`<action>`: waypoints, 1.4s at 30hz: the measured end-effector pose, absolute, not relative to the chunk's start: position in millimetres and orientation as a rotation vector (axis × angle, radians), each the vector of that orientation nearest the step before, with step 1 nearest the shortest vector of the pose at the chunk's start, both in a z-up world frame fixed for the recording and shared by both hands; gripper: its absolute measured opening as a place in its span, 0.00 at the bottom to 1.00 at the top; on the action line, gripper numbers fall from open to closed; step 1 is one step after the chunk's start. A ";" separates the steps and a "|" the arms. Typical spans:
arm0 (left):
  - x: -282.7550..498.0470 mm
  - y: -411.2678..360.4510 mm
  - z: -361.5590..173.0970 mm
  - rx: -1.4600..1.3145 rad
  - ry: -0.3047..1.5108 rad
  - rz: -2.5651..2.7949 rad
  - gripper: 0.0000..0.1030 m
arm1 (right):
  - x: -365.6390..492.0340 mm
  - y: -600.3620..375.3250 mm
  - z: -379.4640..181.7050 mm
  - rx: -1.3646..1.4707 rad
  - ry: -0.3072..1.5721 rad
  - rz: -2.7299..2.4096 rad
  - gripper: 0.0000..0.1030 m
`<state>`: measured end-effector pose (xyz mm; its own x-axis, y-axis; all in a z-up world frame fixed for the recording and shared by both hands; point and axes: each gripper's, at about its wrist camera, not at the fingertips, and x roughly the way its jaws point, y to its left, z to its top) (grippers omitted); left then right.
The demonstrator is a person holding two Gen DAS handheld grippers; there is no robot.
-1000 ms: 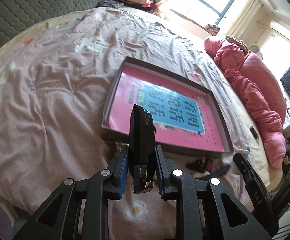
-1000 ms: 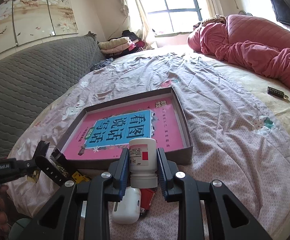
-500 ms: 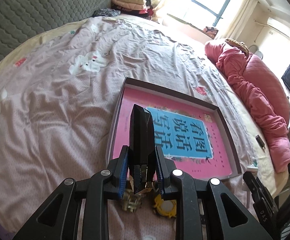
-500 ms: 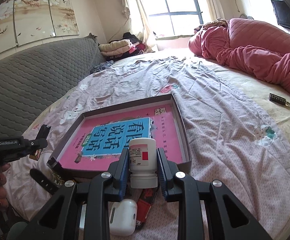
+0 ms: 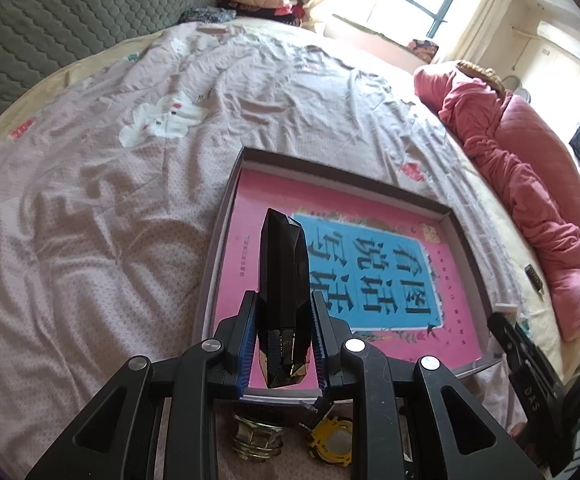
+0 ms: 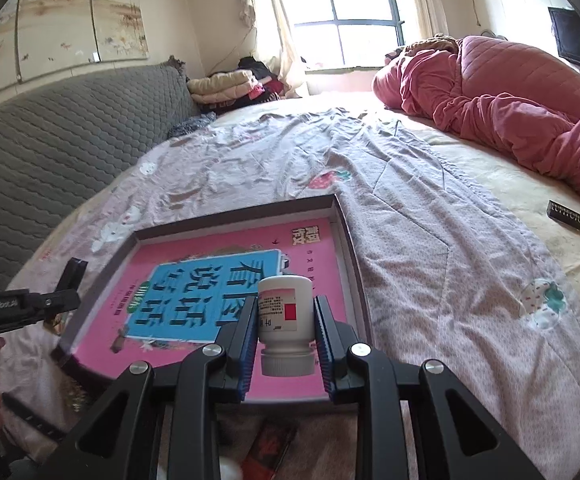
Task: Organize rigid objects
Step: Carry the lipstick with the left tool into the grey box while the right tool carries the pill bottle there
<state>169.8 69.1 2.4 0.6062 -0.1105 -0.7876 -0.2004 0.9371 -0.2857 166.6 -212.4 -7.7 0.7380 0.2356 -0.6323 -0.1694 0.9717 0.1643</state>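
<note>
Right wrist view: gripper [image 6: 284,344] clenched around white bottle [image 6: 285,316] above pink-lined tray [image 6: 348,236] on rumpled bedspread [image 6: 430,264].

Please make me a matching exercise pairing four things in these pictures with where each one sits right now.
Things:
1. faceted black bar
2. white pill bottle with a red square label
3. pink book with a blue title panel
4. brass hexagonal fitting

Places:
A. inside the shallow grey tray
B. on the bedspread, before the tray
C. in the right gripper
D. in the left gripper

Pairs: 1-D, 2-C, 3-A, 4-B
</note>
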 end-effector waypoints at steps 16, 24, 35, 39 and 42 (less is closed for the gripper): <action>176.6 69.3 -26.7 -0.379 1.000 0.075 0.24 | 176.6 -209.5 -26.9 0.023 0.807 0.159 0.27; 177.8 73.7 -32.1 -0.376 1.022 0.102 0.24 | 179.9 -207.0 -29.5 -0.020 0.840 0.134 0.27; 180.6 73.2 -34.6 -0.377 1.042 0.095 0.24 | 177.4 -199.4 -34.4 -0.092 0.850 0.111 0.27; 183.1 71.1 -35.9 -0.373 1.061 0.091 0.24 | 177.9 -199.0 -35.4 -0.099 0.849 0.109 0.27; 183.3 70.9 -36.7 -0.378 1.069 0.091 0.24 | 177.4 -196.9 -36.3 -0.103 0.848 0.109 0.27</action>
<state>183.3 70.9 -36.7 0.4841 -0.1080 -0.8683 -0.2538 0.9323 -0.2575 177.4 -196.9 -36.3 0.6566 0.0551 -0.7523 -0.1371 0.9894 -0.0472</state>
